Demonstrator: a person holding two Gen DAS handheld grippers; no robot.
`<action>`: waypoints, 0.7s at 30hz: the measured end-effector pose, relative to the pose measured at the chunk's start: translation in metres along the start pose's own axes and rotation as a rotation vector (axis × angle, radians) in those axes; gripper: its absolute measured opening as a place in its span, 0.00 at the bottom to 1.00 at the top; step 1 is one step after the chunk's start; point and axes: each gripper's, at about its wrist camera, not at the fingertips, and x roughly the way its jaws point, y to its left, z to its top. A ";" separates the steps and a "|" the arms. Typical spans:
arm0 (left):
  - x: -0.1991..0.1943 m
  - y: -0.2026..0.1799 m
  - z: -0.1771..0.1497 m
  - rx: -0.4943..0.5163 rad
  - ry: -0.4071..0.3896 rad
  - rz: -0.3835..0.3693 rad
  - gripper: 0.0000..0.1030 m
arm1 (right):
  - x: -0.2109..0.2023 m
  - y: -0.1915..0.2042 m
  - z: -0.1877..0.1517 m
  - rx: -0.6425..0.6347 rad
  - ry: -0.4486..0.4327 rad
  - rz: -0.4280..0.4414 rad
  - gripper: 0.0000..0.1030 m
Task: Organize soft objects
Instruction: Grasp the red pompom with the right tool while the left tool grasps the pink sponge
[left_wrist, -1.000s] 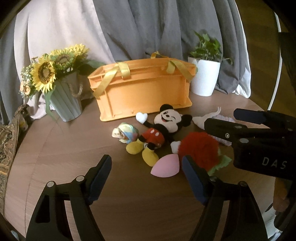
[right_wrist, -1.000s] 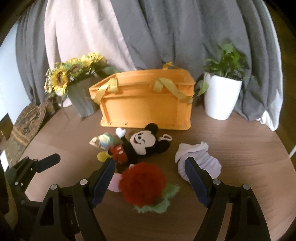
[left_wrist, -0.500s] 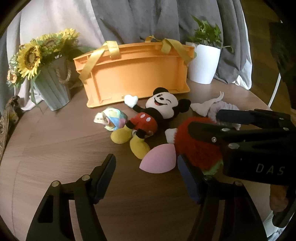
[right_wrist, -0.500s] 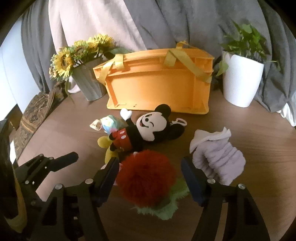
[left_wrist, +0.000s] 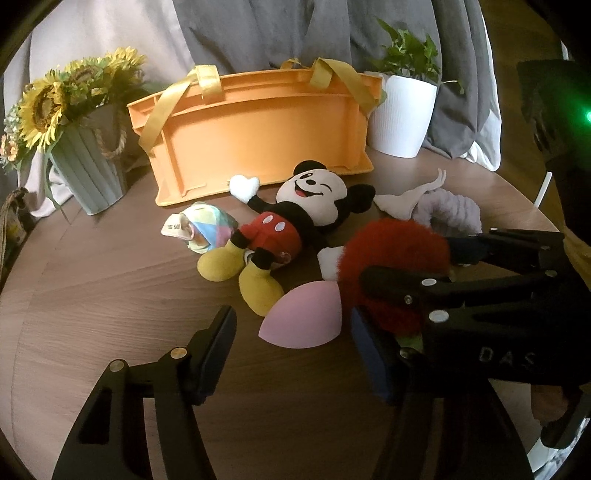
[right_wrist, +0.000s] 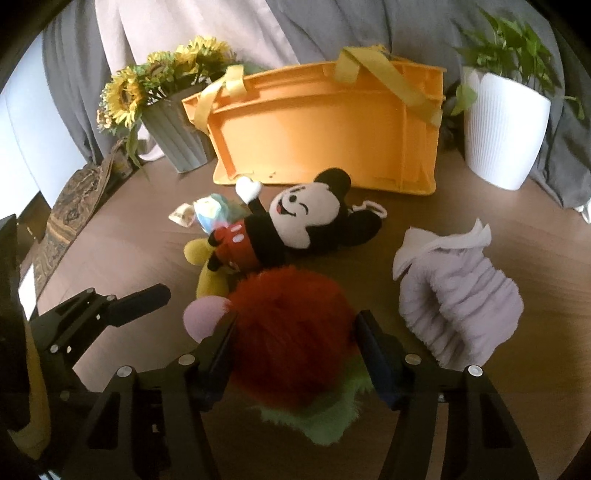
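Observation:
A red fluffy ball with a green fringe (right_wrist: 291, 339) lies on the round wooden table, between the open jaws of my right gripper (right_wrist: 295, 350); it also shows in the left wrist view (left_wrist: 395, 258). A pink teardrop sponge (left_wrist: 303, 317) lies just ahead of my open, empty left gripper (left_wrist: 291, 350). A Mickey Mouse plush (left_wrist: 295, 218) lies behind them, with a small pastel ball (left_wrist: 207, 229) to its left and a lilac ruffled cloth (right_wrist: 458, 306) to the right. An orange crate with yellow straps (left_wrist: 258, 129) stands behind them.
A grey vase of sunflowers (left_wrist: 85, 162) stands at the back left, a white plant pot (left_wrist: 399, 118) at the back right. Grey and cream curtains hang behind. A patterned item (right_wrist: 70, 210) leans at the table's left edge.
Both grippers have moved forward and down toward the toys. The right gripper's open jaws now flank the red fluffy ball; the left gripper has come close to the pink sponge.

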 end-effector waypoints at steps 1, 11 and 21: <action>0.001 0.000 0.000 -0.001 0.001 0.000 0.61 | 0.003 -0.002 0.000 -0.002 0.005 -0.008 0.58; 0.011 0.004 0.002 -0.030 0.039 -0.049 0.44 | 0.011 -0.002 -0.002 -0.017 0.019 -0.015 0.49; 0.001 0.005 0.004 -0.063 0.026 -0.032 0.41 | 0.003 -0.002 -0.003 0.009 0.000 -0.013 0.41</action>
